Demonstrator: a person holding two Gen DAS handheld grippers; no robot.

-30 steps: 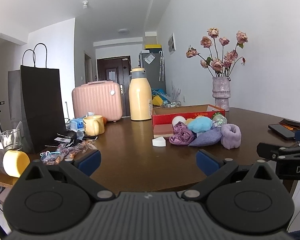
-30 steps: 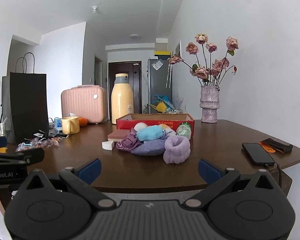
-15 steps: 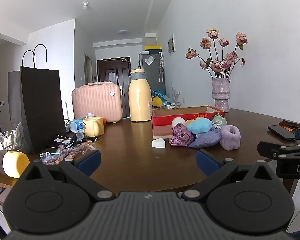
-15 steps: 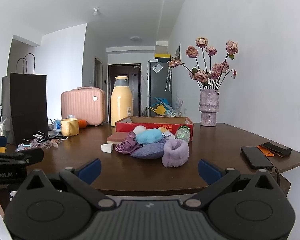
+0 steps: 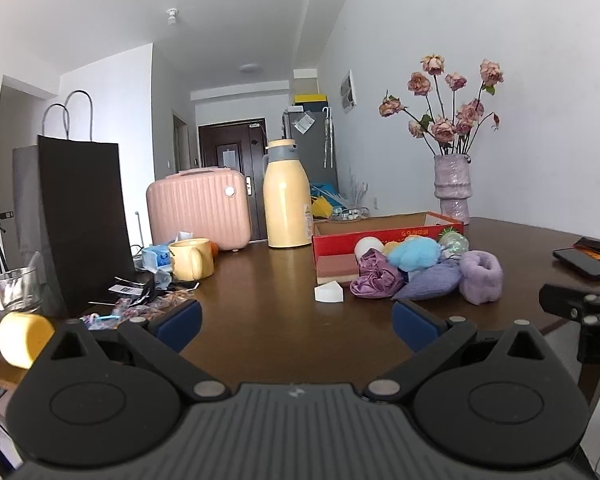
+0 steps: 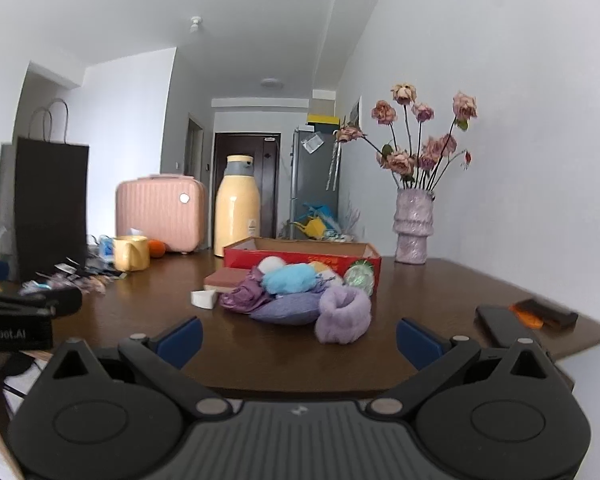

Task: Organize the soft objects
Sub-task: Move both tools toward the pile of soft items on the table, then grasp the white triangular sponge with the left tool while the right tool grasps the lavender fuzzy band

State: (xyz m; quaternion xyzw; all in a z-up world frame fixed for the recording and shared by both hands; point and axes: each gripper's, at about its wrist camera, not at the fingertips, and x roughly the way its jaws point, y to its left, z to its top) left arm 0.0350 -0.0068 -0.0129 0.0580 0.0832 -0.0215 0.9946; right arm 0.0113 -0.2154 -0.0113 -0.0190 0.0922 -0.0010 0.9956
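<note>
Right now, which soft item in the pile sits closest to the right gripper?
The fuzzy lilac ring-shaped scrunchie, frontmost in the pile, ahead of the flat purple pouch.

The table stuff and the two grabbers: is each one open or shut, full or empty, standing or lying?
Left gripper: open, empty.
Right gripper: open, empty.
Red box: open on top, contents hidden.
Soft pile: lying outside the box.
Yellow flask: upright, lid on.
Pink case: shut, upright.
Phone: lying flat.

Worktop [image 6: 440, 280] held: one red box [image 6: 300, 258]; one lilac fuzzy ring [image 6: 342, 314]; one blue fluffy ball [image 6: 292, 278]; one purple pouch [image 6: 288, 308]; one vase [image 6: 414, 226]; one yellow flask [image 6: 236, 206]; one yellow mug [image 6: 131, 253]; two claws, left [image 5: 296, 326] and right [image 6: 298, 338].
</note>
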